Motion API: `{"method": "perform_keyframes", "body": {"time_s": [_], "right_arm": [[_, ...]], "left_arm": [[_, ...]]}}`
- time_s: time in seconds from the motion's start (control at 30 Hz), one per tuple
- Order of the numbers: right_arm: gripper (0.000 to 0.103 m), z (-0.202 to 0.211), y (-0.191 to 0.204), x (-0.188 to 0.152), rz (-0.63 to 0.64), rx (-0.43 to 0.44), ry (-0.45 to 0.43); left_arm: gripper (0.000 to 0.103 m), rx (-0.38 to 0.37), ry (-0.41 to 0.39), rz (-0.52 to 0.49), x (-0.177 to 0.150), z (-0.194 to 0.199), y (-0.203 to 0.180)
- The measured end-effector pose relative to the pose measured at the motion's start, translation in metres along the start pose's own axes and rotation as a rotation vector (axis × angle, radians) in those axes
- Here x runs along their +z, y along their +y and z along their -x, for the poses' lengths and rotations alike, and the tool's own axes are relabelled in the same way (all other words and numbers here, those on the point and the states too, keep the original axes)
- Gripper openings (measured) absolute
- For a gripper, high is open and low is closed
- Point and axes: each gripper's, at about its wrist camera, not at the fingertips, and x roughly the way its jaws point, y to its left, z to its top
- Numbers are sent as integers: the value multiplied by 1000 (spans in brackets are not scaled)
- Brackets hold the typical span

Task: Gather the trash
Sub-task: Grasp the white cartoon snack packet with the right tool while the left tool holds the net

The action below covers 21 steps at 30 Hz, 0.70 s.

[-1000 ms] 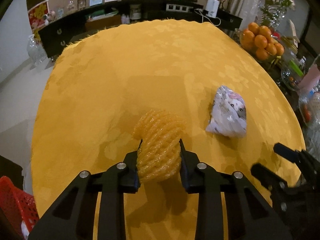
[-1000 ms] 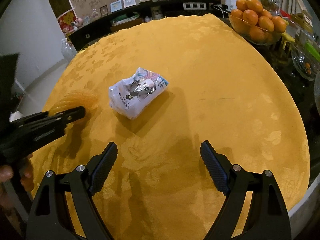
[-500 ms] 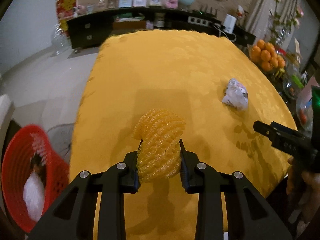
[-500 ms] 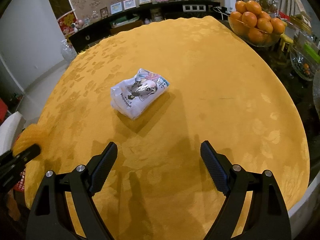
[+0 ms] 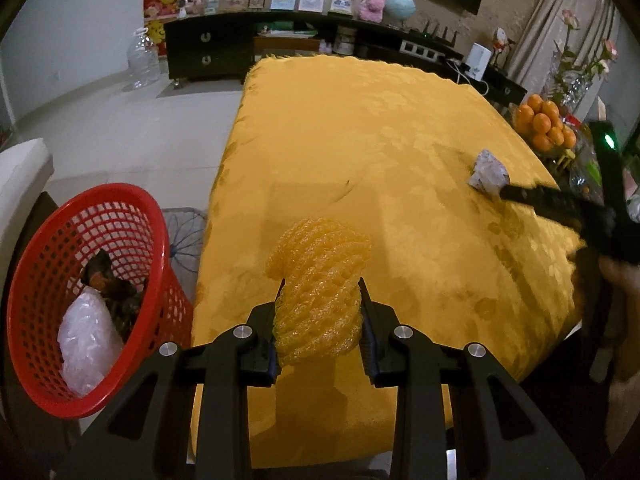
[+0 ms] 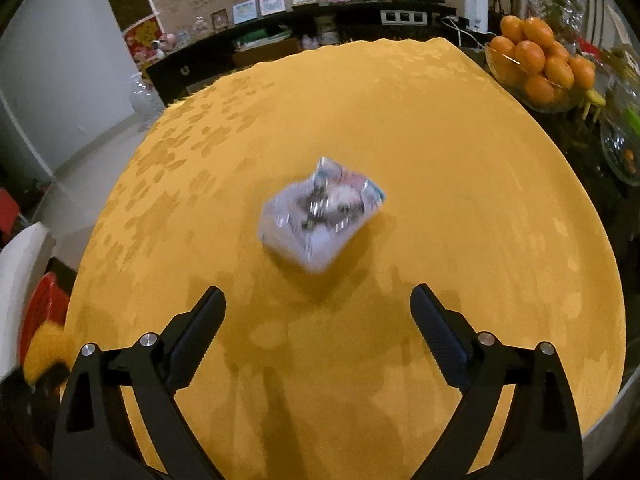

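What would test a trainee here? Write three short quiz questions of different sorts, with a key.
1. True or false: the left gripper holds the yellow foam net.
2. Where does the plastic packet lie? A) on the yellow tablecloth B) in the red basket C) on the floor
3. Fill in: nothing sits between the jaws of the right gripper, which are ____.

Key: 1 true; 2 A; 3 opening

Dim warm indoor light, fisheye-bent edges, dark vignette corners, motion-blurred wrapper [image 6: 322, 212] in right view.
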Motion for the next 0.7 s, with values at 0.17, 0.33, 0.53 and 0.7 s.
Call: {"method": "perform_keyframes", "body": {"time_s": [0.17,0.33,0.53,0.7], "right_arm": [[91,-22,0,28,-70,-43,21],[91,-40,5,44,-71,-99,20],[80,-52,17,44,8,-174,17],[59,-53,19,40,45,-179,22]], "left_arm": [[29,-16,-6,-3,-6,0,3],[29,-28,-6,15,-7,-4,9],[29,-31,4,29,-10,-7,16],[29,-29,3,32,-13,-6,15]]}}
